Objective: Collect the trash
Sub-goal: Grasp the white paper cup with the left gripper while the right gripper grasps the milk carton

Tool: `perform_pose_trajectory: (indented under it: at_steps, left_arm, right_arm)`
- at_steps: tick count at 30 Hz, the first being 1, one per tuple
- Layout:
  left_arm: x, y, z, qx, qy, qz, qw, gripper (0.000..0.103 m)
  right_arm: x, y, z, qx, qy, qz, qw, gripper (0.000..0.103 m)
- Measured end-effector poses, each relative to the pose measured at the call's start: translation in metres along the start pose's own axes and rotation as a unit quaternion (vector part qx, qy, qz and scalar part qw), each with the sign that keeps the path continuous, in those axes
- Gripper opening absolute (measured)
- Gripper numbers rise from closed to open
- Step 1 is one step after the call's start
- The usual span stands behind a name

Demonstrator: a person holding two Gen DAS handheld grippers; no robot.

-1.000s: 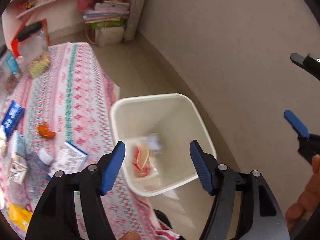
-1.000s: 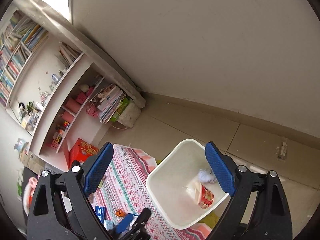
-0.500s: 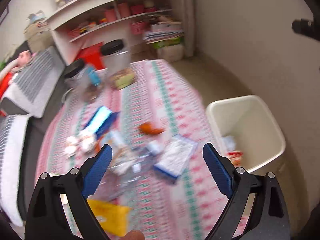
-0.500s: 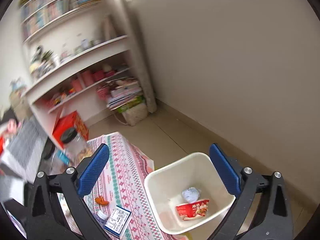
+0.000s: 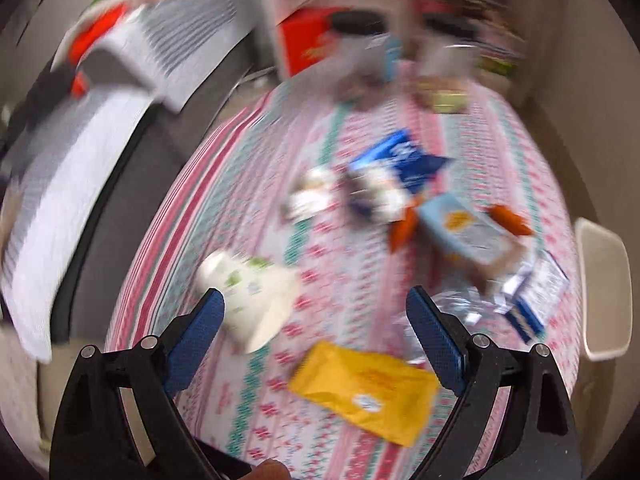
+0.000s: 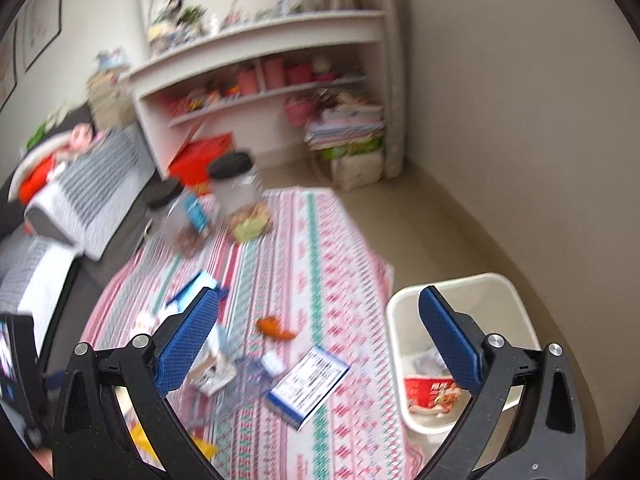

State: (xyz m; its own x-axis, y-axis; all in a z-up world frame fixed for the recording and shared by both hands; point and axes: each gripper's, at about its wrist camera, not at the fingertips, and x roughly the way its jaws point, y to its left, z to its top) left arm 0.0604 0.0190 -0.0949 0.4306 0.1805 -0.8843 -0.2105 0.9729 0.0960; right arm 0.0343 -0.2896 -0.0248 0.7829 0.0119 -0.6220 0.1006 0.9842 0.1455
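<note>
Left tongs (image 5: 316,334): jaws spread wide, gripping nothing, held above the patterned surface (image 5: 248,184); right tongs (image 6: 318,338): likewise spread and empty, with the white bin (image 6: 516,308) partly behind the right-hand finger. The left view is motion-blurred, so fine detail of the litter cannot be read.

Trash lies scattered on the surface ahead of your left tongs: a yellow packet (image 5: 366,390) just below and between the fingers; a white cup-like container (image 5: 250,296) on its side, just beside the left-hand finger; crumpled clear film (image 5: 460,308) near the right-hand finger; a pale blue carton (image 5: 468,232), a dark blue wrapper (image 5: 404,158) and orange scraps (image 5: 510,220) farther ahead. The bin already holds a red cup (image 6: 430,394) and a pale wad.

Handling, as a judgement: the yellow packet looks light, flat and slick, and probably gives little for the pads to bite on from above; take it across a raised edge or corner so it buckles between the pads; the white container looks light and thin-walled, likely to dent, so close across its body gently; the film will crush to almost nothing and may slip.
</note>
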Motion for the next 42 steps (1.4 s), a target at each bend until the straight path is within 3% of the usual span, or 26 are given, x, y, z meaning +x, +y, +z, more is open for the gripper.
perform_pose_trajectory:
  at_steps: [3,6,8,12,16,23,29,37,42]
  left_arm:
    - [0.019,0.035,0.000,-0.063,0.032,-0.004,0.9975,0.089]
    - [0.037,0.063,0.000,-0.127,0.063,-0.025,0.9897,0.089]
    - [0.049,0.074,-0.001,-0.167,0.083,-0.051,0.9811,0.089]
    - [0.073,0.092,-0.006,-0.249,0.130,-0.105,0.9541,0.089]
    - [0.089,0.095,-0.008,-0.287,0.162,-0.139,0.9339,0.089]
    - [0.109,0.096,-0.002,-0.307,0.196,-0.165,0.9165,0.084]
    - [0.115,0.096,0.000,-0.285,0.214,-0.184,0.9161,0.068]
    - [0.093,0.101,0.017,-0.236,0.166,-0.187,0.9391,0.065]
    - [0.078,0.105,0.023,-0.217,0.139,-0.189,0.9477,0.065]
  right_arm:
    - [0.013,0.018,-0.008,-0.020,0.029,0.004,0.999,0.096]
    - [0.025,0.034,-0.014,-0.037,0.054,0.009,0.998,0.096]
    - [0.032,0.043,-0.018,-0.048,0.068,0.014,0.996,0.096]
    - [0.047,0.061,-0.023,-0.069,0.092,0.024,0.993,0.096]
    - [0.067,0.077,-0.028,-0.087,0.121,0.030,0.988,0.096]
    - [0.108,0.097,-0.038,-0.118,0.171,0.039,0.977,0.096]
    - [0.145,0.112,-0.046,-0.122,0.222,0.067,0.965,0.096]
    - [0.176,0.132,-0.057,-0.118,0.258,0.080,0.956,0.096]
    - [0.186,0.141,-0.062,-0.124,0.266,0.075,0.953,0.096]
